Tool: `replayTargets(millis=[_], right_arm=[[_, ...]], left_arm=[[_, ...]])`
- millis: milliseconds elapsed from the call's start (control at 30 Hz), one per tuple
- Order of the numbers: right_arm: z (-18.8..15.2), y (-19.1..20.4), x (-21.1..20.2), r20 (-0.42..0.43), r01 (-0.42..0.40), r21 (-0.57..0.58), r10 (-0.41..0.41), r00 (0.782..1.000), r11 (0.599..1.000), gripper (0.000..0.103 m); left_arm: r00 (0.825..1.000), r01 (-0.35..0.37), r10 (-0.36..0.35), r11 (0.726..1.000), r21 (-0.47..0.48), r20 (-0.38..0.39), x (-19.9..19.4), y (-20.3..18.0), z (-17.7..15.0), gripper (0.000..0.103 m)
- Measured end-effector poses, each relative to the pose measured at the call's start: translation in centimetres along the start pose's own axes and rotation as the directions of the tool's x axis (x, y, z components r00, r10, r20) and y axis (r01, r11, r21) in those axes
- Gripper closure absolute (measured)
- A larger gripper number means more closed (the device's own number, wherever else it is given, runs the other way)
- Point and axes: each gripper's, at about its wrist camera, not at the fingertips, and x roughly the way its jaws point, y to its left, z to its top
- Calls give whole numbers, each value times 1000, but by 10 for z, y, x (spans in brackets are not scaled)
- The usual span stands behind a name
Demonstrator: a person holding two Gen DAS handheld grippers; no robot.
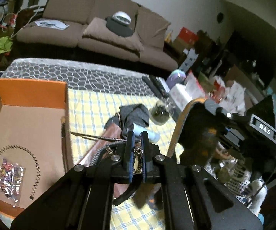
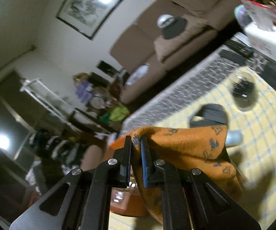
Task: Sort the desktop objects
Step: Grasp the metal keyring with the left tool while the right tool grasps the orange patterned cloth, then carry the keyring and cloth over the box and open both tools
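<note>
Two grippers are both closed on things: the left gripper (image 1: 137, 134) pinches a small gold metal clip (image 1: 138, 160) between its jaws above a brown pouch (image 1: 101, 143), near the cardboard box (image 1: 28, 126), and the right gripper (image 2: 136, 140) clamps an orange sock (image 2: 185, 143) lifted over the yellow checked cloth (image 2: 262, 134)

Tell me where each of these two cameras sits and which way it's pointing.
Left wrist: sits behind the left tongs, looking across the yellow checked cloth toward the sofa; own tongs are shut on a metal clip, with the right tongs' body at right.
Right wrist: sits behind the right tongs, tilted, facing the same sofa and a framed picture; own tongs grip an orange sock.
Shared: sofa, cloth, glass bowl, grey sock, orange sock.
</note>
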Motion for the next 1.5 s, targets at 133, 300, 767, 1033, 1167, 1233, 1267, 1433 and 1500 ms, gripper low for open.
replayTargets(millis=[133,300,767,1033,1167,1233,1267,1433,1500], right_arm=[[2,30,2,14,-71,-23,71,997,997,95],[-2,62,17,4,-130,-42,130,991,991,95],[-37,142,83,-69,-232,-100,226,972,967,95],[-68,161,137,-167,-216,-134,193,967,967,95],[-87,152,167,-240,-158,-159,117,964,974,95],[-99,146,184,-285,-123,-183,67,956,975,95],[-105,143,190,-302,-109,-194,46,952,975,95],[-135,127,222,-386,-27,-263,-80,919,964,95],[-144,120,231,-408,6,-287,-128,904,958,95]], left_arm=[[999,0,1,1000,-21,42,-24,13,8,97],[997,-21,25,999,-50,71,-48,36,13,97],[987,-109,127,979,-170,97,-113,128,13,97],[982,-179,189,963,-203,31,-111,168,4,97],[972,-236,232,950,-206,-43,-94,184,-4,97],[964,-265,254,943,-201,-81,-85,191,-8,97],[960,-277,262,940,-201,-97,-80,194,-9,97],[932,-346,315,920,-186,-177,-58,208,-19,97],[922,-367,332,914,-172,-199,-52,210,-22,97]])
